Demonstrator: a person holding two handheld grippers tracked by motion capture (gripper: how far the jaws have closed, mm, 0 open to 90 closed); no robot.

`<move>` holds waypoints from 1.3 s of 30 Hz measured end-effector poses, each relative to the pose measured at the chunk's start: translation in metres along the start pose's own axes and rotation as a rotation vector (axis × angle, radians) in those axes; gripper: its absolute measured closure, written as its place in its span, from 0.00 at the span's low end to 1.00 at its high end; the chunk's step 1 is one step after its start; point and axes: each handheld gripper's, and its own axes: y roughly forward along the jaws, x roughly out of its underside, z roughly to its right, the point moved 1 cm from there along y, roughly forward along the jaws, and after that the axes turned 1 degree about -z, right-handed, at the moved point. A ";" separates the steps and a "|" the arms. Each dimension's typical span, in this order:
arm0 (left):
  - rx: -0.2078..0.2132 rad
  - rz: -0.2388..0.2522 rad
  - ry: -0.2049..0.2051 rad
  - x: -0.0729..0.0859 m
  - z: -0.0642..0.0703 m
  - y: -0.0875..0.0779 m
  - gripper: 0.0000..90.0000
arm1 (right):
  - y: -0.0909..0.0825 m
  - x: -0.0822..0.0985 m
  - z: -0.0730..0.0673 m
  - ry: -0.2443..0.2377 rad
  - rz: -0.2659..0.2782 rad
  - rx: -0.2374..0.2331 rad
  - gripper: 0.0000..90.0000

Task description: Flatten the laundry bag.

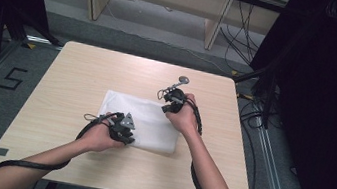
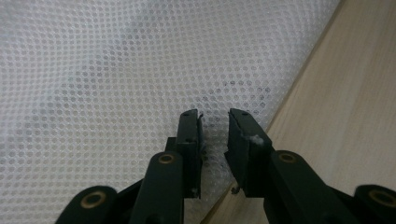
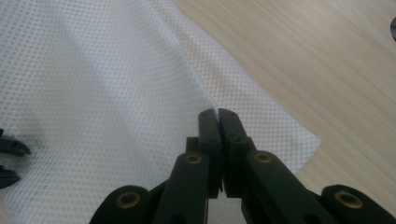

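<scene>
Right gripper (image 3: 218, 114) pinches mesh cloth (image 3: 93, 93); high view adds table (image 1: 84, 67).

Plenty of bare wooden table (image 1: 72, 80) to the left of and behind the white mesh cloth (image 1: 152, 122) to slide a hand through, and really the only stuff in the way is the two hands with the left gripper (image 1: 123, 130) and right gripper (image 1: 173, 100) sitting on that cloth.

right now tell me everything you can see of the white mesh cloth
The white mesh cloth is thin netting dotted with tiny holes, folded into a rough rectangle, flat on the wooden table. The right gripper pinches a raised fold near its far corner; the left gripper stands slightly open over its near edge.
</scene>
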 end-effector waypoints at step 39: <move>-0.044 0.006 -0.003 -0.003 0.004 0.004 0.82 | -0.062 0.007 -0.050 -0.091 0.176 -0.064 1.00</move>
